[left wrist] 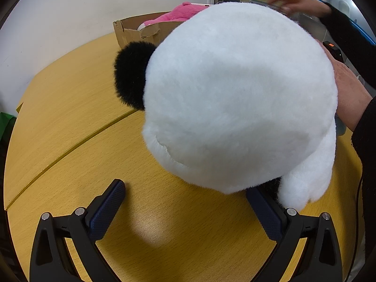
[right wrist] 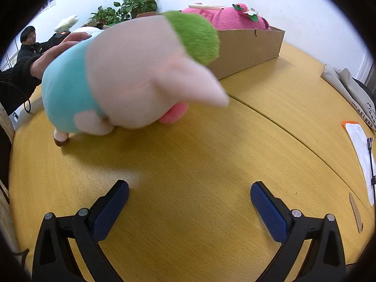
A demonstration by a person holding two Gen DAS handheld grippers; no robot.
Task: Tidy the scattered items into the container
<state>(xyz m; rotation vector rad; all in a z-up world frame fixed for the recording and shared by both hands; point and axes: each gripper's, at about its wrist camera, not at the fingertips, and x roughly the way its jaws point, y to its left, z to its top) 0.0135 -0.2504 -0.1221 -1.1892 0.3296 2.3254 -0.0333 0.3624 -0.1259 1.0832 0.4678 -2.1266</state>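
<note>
A big white plush panda [left wrist: 237, 98] with a black ear [left wrist: 131, 75] fills the left wrist view, resting on the yellow table [left wrist: 70, 122]. My left gripper [left wrist: 185, 195] is open just below it, and the right finger is partly under the plush's white limb. In the right wrist view a plush pig [right wrist: 131, 75] with a teal shirt and green cap lies on the table [right wrist: 199, 155], well ahead of my open right gripper [right wrist: 189, 195]. A cardboard box [right wrist: 249, 49] at the back holds a pink plush [right wrist: 225, 16]; the same box [left wrist: 131, 31] shows behind the panda.
A person's hand [left wrist: 347, 94] rests against the panda's right side, and another hand [left wrist: 296, 2] hovers above. A sleeved hand [right wrist: 56, 49] touches the pig's back. Papers [right wrist: 359, 155] and a bag [right wrist: 350, 87] lie at the table's right edge. Potted plants [right wrist: 127, 7] stand behind.
</note>
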